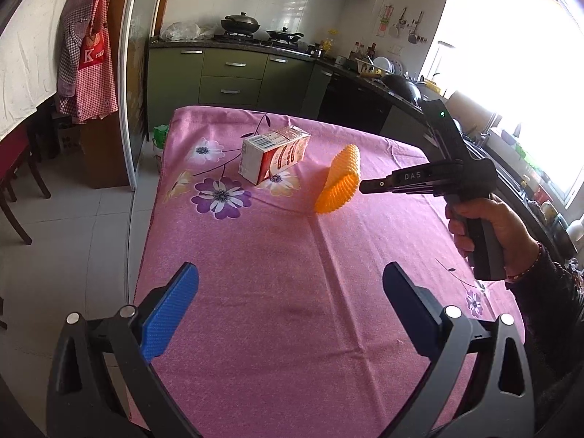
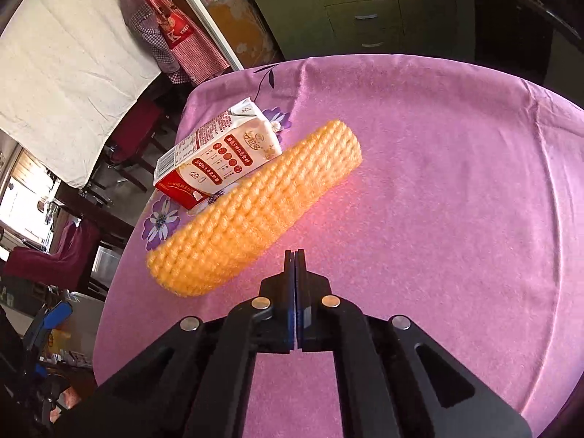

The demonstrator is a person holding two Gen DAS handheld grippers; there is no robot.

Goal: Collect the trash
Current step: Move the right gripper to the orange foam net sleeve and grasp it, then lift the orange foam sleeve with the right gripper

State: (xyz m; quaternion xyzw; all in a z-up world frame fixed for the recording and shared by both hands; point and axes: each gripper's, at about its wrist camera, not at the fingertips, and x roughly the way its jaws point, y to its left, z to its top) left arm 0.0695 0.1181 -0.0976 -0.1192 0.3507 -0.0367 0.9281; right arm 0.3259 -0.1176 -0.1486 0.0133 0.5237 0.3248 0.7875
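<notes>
Right hand-held gripper (image 2: 295, 255), closed, tips just beside orange foam net (image 2: 255, 215).

On the pink floral tablecloth (image 1: 292, 292): one milk carton (image 1: 273, 155), one orange foam net sleeve (image 1: 339, 179), two grippers, left gripper (image 1: 288, 292) and right gripper (image 2: 295, 255); behind, two pans (image 1: 241, 22), possibly more cookware.

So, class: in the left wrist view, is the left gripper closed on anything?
No: the left gripper stands open with only pink tablecloth between its blue pads.
</notes>
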